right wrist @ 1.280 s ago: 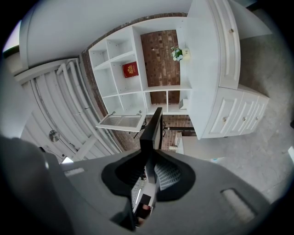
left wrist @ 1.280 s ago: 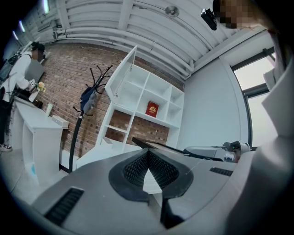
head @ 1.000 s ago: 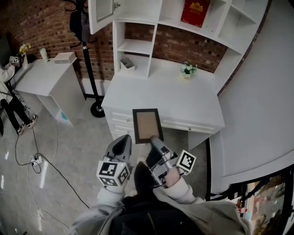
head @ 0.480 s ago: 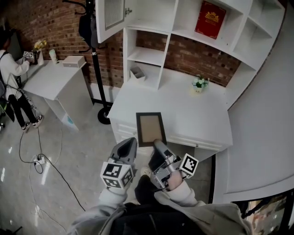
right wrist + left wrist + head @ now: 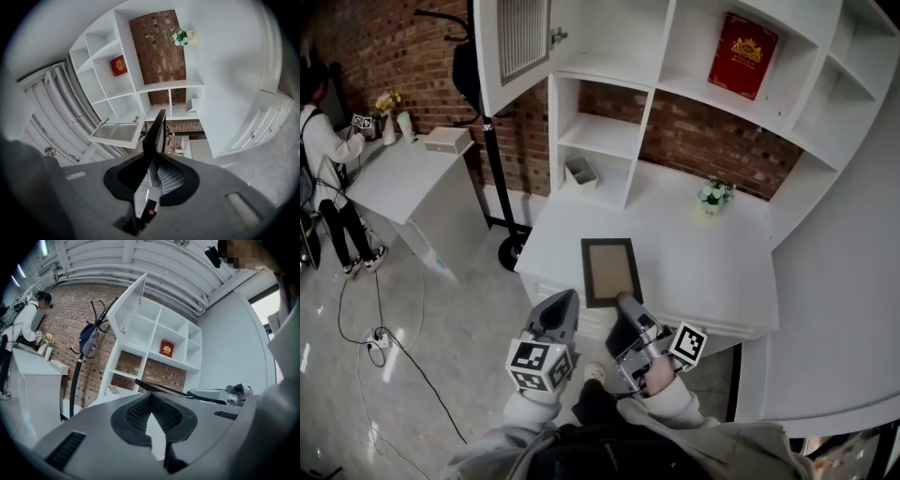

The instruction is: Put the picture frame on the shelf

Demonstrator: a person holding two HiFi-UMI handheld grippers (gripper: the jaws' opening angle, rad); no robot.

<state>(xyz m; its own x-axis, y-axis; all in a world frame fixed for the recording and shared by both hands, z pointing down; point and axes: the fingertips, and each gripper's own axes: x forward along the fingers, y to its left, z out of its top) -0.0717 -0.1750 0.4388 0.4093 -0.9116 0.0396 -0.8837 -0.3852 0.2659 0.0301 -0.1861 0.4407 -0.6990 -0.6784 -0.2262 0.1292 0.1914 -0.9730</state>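
We've got the flat, dark-rimmed rectangular picture frame [image 5: 612, 270] with its plain brown panel held out over the near edge of the smooth white desk [image 5: 703, 272], right gripper [image 5: 626, 303] clamped on its near edge (only that gripper's view shows the thin edge between the ribbed pads [image 5: 171, 179]), and left gripper [image 5: 563, 298] pinched closed on nothing.
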